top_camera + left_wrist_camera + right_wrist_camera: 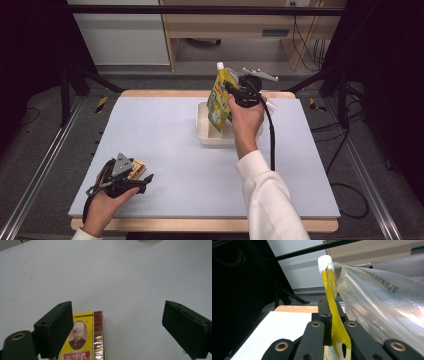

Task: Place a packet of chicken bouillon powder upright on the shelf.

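right gripper: clamped on yellow pouch | left gripper: apart | red-yellow box: cut off below

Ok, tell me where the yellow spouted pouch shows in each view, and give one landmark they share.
High view: yellow pouch upper centre, held over the white tray by the right gripper.
Left gripper view: not there.
Right gripper view: edge-on at centre, clamped between the jaws.
Shared landmark: its white cap.
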`<act>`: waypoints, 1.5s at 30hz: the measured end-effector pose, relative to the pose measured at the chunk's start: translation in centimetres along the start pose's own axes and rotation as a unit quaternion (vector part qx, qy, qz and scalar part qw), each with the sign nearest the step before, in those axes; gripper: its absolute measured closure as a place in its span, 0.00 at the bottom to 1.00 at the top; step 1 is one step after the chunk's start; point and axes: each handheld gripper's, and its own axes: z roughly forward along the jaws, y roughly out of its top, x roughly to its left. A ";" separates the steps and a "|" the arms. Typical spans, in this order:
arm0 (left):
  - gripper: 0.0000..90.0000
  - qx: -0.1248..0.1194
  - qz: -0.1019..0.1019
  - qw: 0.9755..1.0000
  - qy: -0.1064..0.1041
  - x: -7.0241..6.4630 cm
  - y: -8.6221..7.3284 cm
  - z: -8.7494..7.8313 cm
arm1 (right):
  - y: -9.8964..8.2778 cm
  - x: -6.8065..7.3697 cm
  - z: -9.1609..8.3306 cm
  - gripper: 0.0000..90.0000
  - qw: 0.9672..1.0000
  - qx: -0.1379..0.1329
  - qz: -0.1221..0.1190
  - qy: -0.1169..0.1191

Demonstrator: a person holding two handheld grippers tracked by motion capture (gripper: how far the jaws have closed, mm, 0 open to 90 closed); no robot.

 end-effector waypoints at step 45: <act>0.11 -0.007 0.005 1.000 -0.001 0.0 0.2 -0.2 | -2.1 0.5 2.1 1.00 1.000 -0.004 -0.008 -0.024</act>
